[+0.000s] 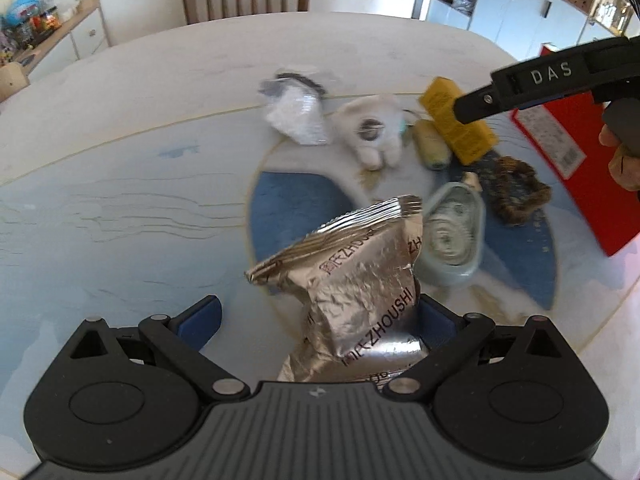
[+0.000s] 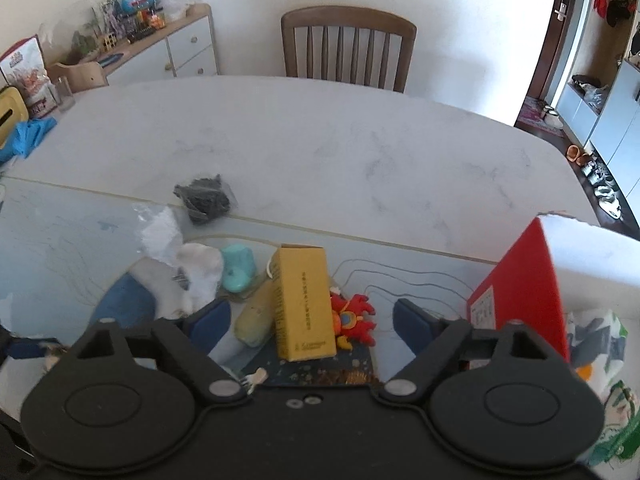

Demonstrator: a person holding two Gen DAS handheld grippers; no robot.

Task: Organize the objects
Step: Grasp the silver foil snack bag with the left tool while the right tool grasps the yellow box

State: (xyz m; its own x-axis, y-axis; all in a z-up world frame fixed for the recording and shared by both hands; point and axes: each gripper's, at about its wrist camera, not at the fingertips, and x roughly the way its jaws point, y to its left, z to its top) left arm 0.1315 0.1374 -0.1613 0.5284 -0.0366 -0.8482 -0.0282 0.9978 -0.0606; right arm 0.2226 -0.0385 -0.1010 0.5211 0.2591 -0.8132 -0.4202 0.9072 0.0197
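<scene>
Two hand-held grippers over one pale marbled surface (image 2: 320,140), contents as follows.

1. Left gripper (image 1: 318,312): jaws spread wide. Silver foil bag (image 1: 360,272) stands between them, crumpled, leaning against the right-hand pad and well clear of the left-hand pad; its sealed top rises beyond the jaw tips. No squeeze on it from both sides.
2. Beyond the left jaws, just past the bag: grey-green dish (image 1: 452,236) with a coiled steel scrubber inside; woven basket (image 1: 512,192) further to the right-hand side. Both lie on a blue mat (image 1: 296,204).
3. Right gripper (image 2: 312,316): jaws open, nothing pressed by either pad.
4. Between the right jaws, just ahead of the tips: yellow box (image 2: 304,304), lying lengthwise. Red toy (image 2: 354,318) touches its right-hand side; pale yellow roll (image 2: 252,320) lies along its left-hand side.
5. Ahead of the left-hand jaw: teal item (image 2: 239,268) and white plush toy (image 2: 200,272); further out, a dark bundle in clear wrap (image 2: 204,198).
6. Outside the right-hand jaw: red carton (image 2: 524,288), upright, top open.
7. Far beyond both: wooden chair (image 2: 348,48).
</scene>
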